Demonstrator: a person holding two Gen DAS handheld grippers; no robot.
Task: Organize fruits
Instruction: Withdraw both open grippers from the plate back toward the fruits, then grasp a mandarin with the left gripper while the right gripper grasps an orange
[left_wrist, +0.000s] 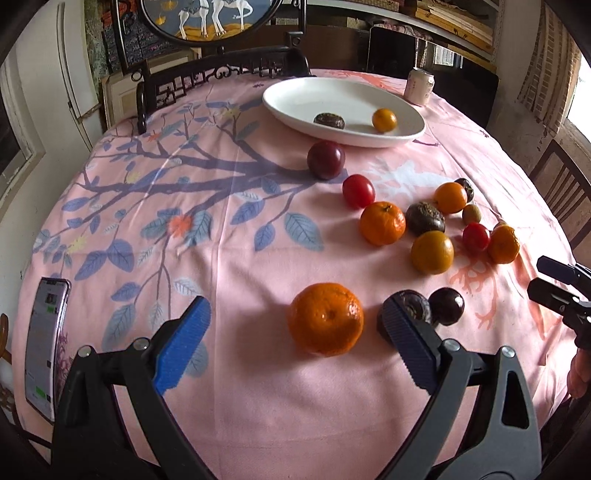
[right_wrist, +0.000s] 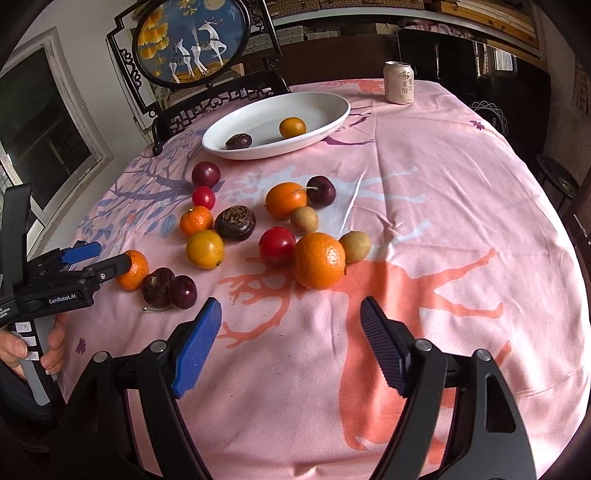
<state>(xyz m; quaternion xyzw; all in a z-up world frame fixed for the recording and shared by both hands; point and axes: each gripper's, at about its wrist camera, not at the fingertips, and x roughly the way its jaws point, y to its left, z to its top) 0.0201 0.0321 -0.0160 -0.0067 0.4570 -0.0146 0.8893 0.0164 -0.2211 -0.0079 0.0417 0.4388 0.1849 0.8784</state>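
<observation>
A white oval plate (left_wrist: 295, 99) at the far side of the table holds a dark wrinkled fruit (left_wrist: 329, 120) and a small orange (left_wrist: 384, 119). Several oranges, red fruits and dark fruits lie loose on the pink cloth. My left gripper (left_wrist: 295, 321) is open, its fingers either side of a mandarin (left_wrist: 325, 318), not touching it. A dark fruit (left_wrist: 415, 304) lies behind its right finger. My right gripper (right_wrist: 291, 317) is open and empty, just short of a large orange (right_wrist: 319, 260). The left gripper also shows in the right wrist view (right_wrist: 105, 258).
A drink can (right_wrist: 399, 82) stands at the far edge beyond the plate (right_wrist: 332, 110). A phone (left_wrist: 46, 343) lies at the table's left edge. A carved dark chair (left_wrist: 221, 74) stands behind the table, another chair (left_wrist: 565, 188) at the right.
</observation>
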